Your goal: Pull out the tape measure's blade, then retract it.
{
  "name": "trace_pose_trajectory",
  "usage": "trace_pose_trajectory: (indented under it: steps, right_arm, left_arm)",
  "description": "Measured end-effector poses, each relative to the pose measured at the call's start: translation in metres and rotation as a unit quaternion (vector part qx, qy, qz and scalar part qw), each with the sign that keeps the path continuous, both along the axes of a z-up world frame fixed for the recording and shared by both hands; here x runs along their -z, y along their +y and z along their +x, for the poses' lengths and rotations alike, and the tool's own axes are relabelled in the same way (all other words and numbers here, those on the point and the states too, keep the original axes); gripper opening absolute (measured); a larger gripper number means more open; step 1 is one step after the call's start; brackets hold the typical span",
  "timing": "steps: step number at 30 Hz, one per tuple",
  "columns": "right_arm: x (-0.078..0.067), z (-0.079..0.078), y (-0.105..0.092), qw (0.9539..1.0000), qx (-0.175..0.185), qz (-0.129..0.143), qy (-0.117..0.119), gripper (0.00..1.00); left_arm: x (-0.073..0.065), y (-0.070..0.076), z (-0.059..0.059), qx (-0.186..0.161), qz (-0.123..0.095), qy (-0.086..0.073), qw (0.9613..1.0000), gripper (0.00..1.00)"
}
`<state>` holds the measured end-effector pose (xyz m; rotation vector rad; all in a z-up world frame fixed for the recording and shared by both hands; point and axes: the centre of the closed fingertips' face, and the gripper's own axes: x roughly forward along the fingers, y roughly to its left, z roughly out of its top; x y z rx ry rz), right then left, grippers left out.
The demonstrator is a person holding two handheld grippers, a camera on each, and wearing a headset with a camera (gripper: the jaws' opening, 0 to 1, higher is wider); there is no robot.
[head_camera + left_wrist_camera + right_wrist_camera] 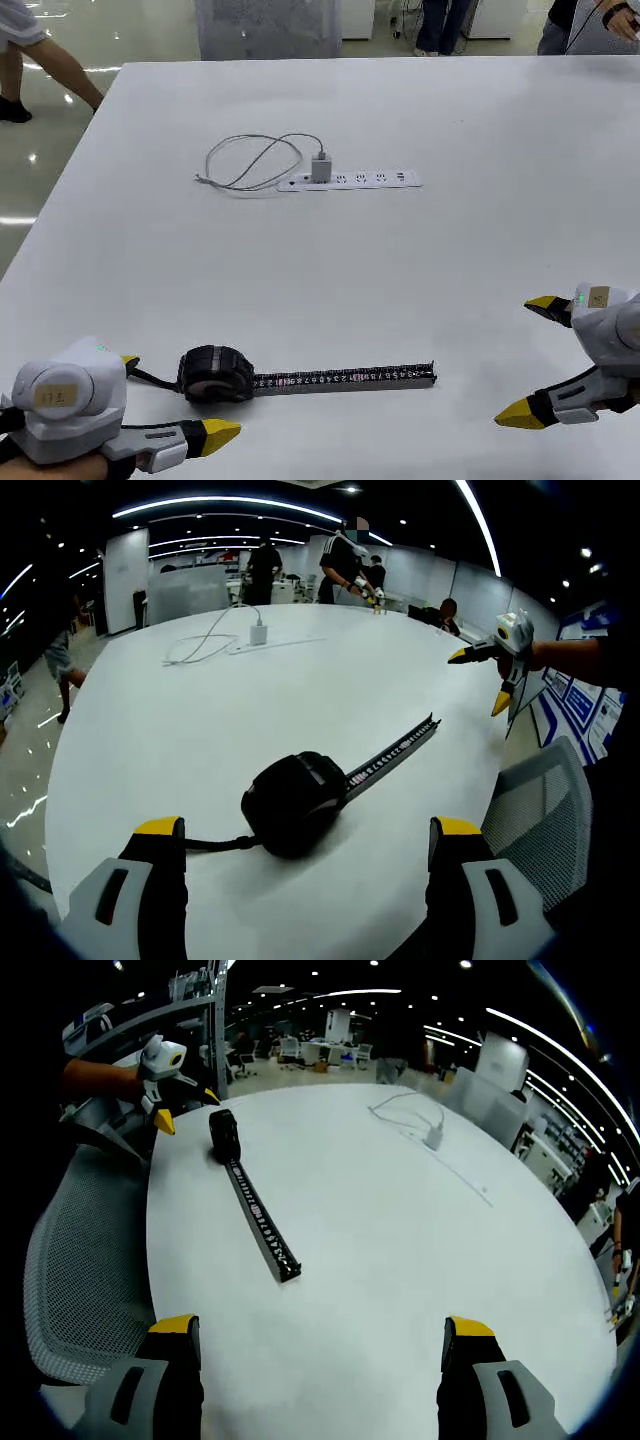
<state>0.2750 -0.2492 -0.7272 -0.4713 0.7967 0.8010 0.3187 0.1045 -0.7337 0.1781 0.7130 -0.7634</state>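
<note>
Two grippers stand with jaws apart: at 8 o'clock on the table (400, 270) the left gripper (178, 396) brackets the tape measure (215, 374) unclamped, its blade (345, 377) lies drawn out toward 3 o'clock, the right gripper (529, 358) hovers beyond the tip, so retracting looks next, needing the case held.

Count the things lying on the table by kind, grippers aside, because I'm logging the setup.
Tape measure: 1
Power strip: 1
Wired charger: 1
Total: 3
</note>
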Motion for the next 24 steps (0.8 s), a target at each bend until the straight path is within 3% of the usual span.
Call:
trace_pose_trajectory:
  steps: [5, 7, 9, 12, 15, 19, 24]
  right_arm:
    - [0.004, 0.004, 0.008, 0.9998, -0.02, -0.007, 0.004, 0.99]
    - [0.006, 0.006, 0.013, 0.9996, -0.027, -0.007, 0.006, 0.99]
    - [0.008, 0.008, 0.018, 0.9994, -0.034, -0.008, 0.007, 0.99]
    - [0.013, 0.012, 0.021, 0.9988, -0.046, -0.01, 0.009, 0.99]
    - [0.013, 0.014, 0.03, 0.9982, -0.057, -0.013, 0.013, 0.99]
    - [0.014, 0.02, 0.036, 0.9974, -0.07, -0.012, 0.016, 0.99]
    - [0.022, 0.024, 0.044, 0.9951, -0.093, -0.022, 0.025, 0.99]
  left_arm:
    - [0.002, -0.007, 0.005, -0.019, -0.001, -0.006, 0.9998, 0.99]
    - [0.002, -0.006, 0.012, -0.039, 0.012, -0.022, 0.9989, 0.99]
    - [0.003, -0.01, 0.013, -0.045, 0.015, -0.022, 0.9986, 0.99]
    - [0.0, -0.011, 0.021, -0.071, 0.017, -0.04, 0.9965, 0.99]
    - [-0.002, -0.004, 0.029, -0.097, 0.048, -0.074, 0.9914, 0.99]
    - [-0.003, -0.005, 0.033, -0.132, 0.023, -0.072, 0.9883, 0.99]
    - [-0.003, -0.004, 0.04, -0.177, -0.006, -0.074, 0.9813, 0.99]
